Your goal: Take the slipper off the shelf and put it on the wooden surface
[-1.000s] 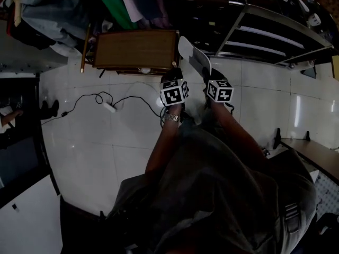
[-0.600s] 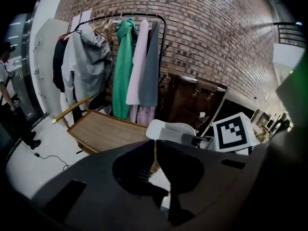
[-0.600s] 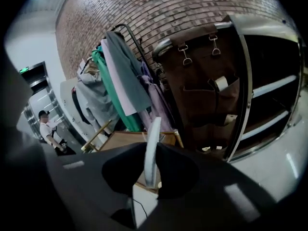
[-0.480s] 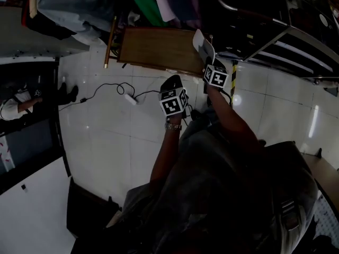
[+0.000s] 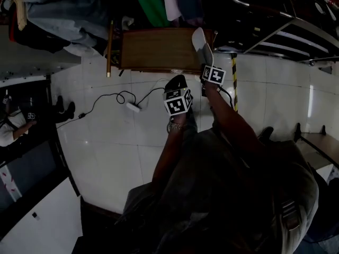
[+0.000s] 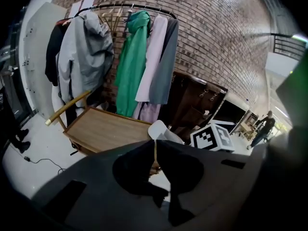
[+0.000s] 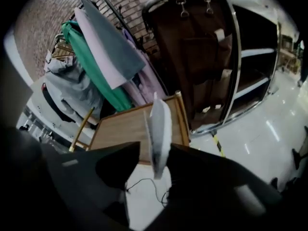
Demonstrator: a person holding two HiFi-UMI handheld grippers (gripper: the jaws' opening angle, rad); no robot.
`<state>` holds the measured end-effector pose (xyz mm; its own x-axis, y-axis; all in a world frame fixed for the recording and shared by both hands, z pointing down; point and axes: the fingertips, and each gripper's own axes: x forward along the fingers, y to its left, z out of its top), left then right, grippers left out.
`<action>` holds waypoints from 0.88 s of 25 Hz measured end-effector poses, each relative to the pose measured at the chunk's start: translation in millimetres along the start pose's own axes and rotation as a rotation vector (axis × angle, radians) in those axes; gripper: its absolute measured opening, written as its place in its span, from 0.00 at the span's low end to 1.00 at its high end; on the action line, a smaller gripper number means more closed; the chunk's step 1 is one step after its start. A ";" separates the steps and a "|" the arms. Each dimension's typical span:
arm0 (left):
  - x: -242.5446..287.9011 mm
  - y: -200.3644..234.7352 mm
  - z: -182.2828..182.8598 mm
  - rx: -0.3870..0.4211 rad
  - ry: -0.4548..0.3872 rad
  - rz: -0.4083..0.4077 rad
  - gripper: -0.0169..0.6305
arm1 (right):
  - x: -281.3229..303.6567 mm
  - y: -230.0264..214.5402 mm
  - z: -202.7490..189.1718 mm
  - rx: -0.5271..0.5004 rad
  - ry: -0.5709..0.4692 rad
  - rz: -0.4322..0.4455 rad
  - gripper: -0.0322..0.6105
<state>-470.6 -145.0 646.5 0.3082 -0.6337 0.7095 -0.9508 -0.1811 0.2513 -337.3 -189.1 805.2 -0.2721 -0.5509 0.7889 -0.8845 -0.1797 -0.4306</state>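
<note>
The white slipper (image 5: 203, 45) stands on edge over the wooden bench's (image 5: 153, 49) right rim. It sits between the right hand-held gripper's (image 7: 154, 148) jaws, which have just been opening and seem released. Short of the bench, the left hand-held gripper (image 6: 155, 146) is clenched and empty.

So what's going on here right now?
A person is working with two hand-held claws. The right claw has the white slipper standing edge-on between its jaws, at the edge of the low wooden surface. Its jaws have just been opening and a gap shows beside the slipper, so the release looks under way. Whether the slipper touches the wood is unclear. The left claw is shut and empty.
</note>
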 end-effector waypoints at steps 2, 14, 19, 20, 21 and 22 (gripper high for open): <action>-4.0 8.8 -1.6 0.021 0.007 -0.042 0.05 | 9.5 12.5 -22.6 -0.027 0.072 -0.004 0.50; -17.5 -2.9 7.3 0.090 0.003 -0.167 0.05 | -51.7 29.6 -32.6 -0.118 0.030 -0.040 0.52; -5.1 -28.2 6.4 0.157 0.026 -0.186 0.05 | -100.2 51.3 -10.2 -0.229 -0.057 0.000 0.43; -2.5 -33.4 3.5 0.158 0.038 -0.193 0.05 | -109.2 56.1 -9.5 -0.252 -0.061 0.008 0.42; -1.3 -39.3 1.8 0.157 0.047 -0.200 0.05 | -119.3 60.7 -7.1 -0.269 -0.074 0.016 0.37; -1.6 -45.5 2.0 0.156 0.051 -0.205 0.05 | -130.3 64.8 -2.4 -0.283 -0.100 0.025 0.27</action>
<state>-427.9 -137.2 632.5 0.4925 -0.5336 0.6875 -0.8602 -0.4186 0.2913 -360.1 -127.0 675.5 -0.2692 -0.6324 0.7264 -0.9522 0.0617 -0.2991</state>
